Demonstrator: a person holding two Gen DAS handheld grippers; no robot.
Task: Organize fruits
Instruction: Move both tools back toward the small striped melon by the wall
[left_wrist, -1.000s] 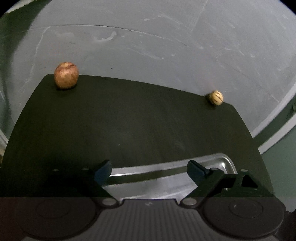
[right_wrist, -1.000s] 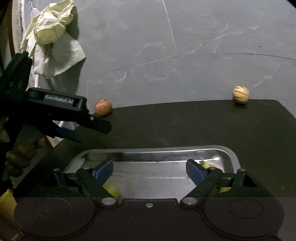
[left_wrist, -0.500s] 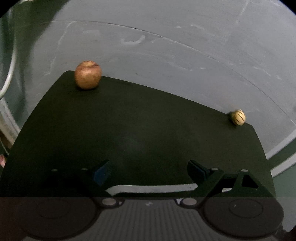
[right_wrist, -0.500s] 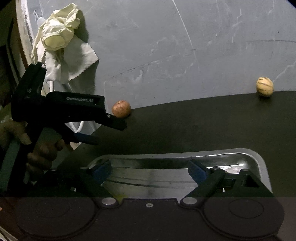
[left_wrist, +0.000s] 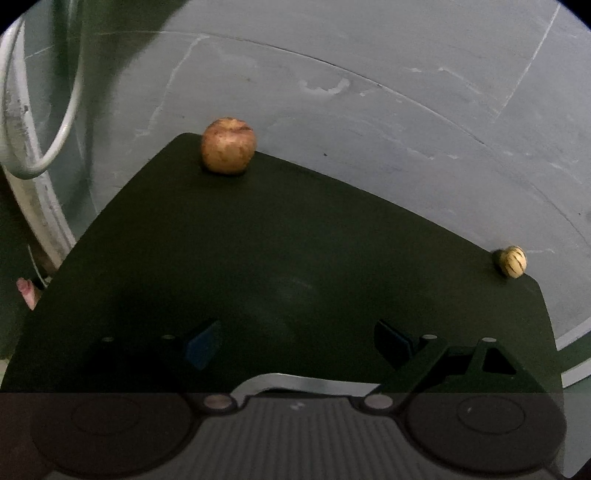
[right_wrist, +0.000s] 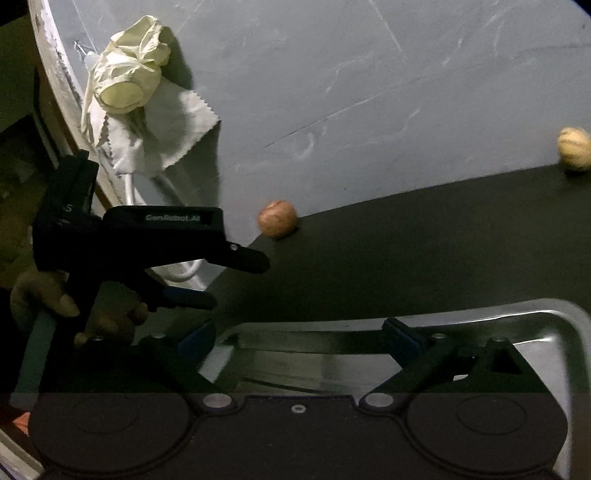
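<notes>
Now the left gripper (left_wrist: 295, 341) stands wide open over the dark mat (left_wrist: 295, 258), with nothing between its jaws. At the mat's far edge, in the upper middle of the left wrist view, sits a reddish-brown apple (left_wrist: 228, 145); a small striped yellow fruit (left_wrist: 512, 261) lies at the right edge. In the right wrist view, the right gripper (right_wrist: 299, 341) hangs over a metal tray (right_wrist: 554, 321) at the bottom; its jaws are opening and hold nothing. A crumpled pale glove (right_wrist: 125, 81) lies on a cloth at the upper left.
</notes>
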